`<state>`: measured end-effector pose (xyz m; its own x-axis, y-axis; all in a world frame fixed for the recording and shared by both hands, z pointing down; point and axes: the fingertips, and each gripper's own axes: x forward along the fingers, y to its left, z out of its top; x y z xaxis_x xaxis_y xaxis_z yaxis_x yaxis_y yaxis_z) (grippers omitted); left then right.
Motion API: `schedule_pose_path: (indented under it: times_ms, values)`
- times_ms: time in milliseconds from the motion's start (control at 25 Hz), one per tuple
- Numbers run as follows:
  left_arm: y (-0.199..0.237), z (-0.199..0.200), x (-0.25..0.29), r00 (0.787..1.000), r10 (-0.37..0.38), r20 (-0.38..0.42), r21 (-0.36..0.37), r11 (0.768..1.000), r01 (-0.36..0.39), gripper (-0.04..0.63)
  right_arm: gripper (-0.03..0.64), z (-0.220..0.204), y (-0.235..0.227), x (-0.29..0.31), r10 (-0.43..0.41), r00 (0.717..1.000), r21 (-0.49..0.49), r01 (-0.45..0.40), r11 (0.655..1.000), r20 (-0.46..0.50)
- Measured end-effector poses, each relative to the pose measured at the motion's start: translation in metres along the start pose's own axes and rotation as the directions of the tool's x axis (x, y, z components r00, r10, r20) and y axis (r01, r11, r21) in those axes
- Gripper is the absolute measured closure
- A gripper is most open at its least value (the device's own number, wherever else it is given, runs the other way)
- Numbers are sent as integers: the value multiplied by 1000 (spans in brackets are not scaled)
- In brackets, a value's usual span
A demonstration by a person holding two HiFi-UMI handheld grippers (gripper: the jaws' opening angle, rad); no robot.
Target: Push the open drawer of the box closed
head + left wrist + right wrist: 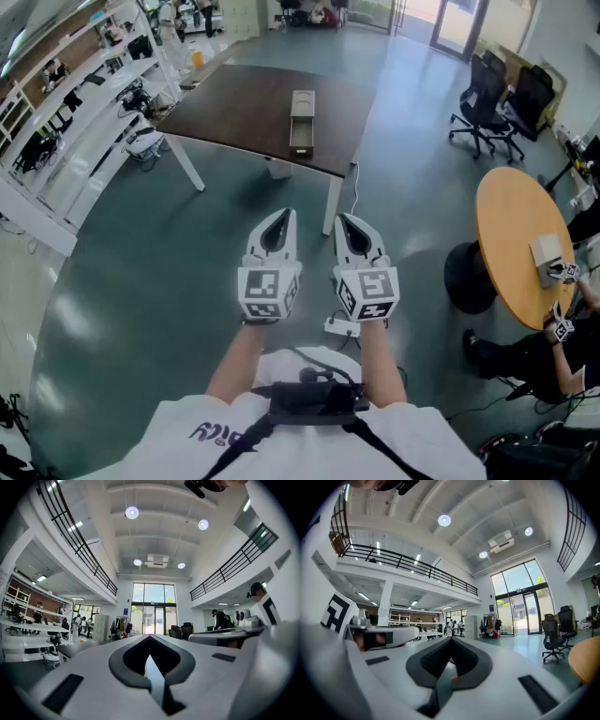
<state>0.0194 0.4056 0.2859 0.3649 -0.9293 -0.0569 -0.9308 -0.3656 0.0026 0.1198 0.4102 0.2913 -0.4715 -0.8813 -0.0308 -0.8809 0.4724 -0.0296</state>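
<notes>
I hold both tools low in front of me over the green floor [141, 281], side by side and just apart, their tips aimed ahead toward the table. The left hand-held gripper [287, 217] is closed: in the left gripper view its jaws meet at the tip with nothing between them [149, 640]. The right hand-held gripper [343, 219] is closed too, and the right gripper view shows its jaws pressed together and empty [450, 641]. Neither touches anything.

The box [303, 105] lies well ahead of both tools on the dark brown tabletop [234, 103], long and narrow, running away from me. Its drawer [301, 142] stands pulled out at the near end, toward me, close to the tabletop's near edge. I can see the drawer's dark inside but not whether it holds anything.

A white power strip [339, 326] sits on the floor just beside the right tool's marker cube, and a cable runs from it toward the table leg. On my right stands a round wooden table [511, 234] with a seated person [553, 352] at it, and black office chairs [497, 103] beyond. White shelving [84, 84] lines the left side.
</notes>
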Motion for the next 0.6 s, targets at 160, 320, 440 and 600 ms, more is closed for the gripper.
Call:
schedule_pose_path:
  times_ms: [160, 320, 440, 600]
  values:
    - [-18, -17, 0, 1000, 5, -26, 40, 999, -4, 586, 612, -14, -1, -11, 49, 998, -14, -49, 999, 26]
    - [-12, -45, -2, 996, 34, -78, 79, 996, -28, 586, 612, -41, 11, -3, 119, 993, -16, -119, 993, -22]
    - [-1, -56, 5, 995, 29, -95, 66, 998, -23, 586, 611, -58, 17, 13, 109, 989, -28, -112, 993, -99]
    - [21, -59, 34, 997, 10, -83, 53, 999, -6, 586, 611, -66, 9, 48, 39, 989, -41, -46, 998, -139]
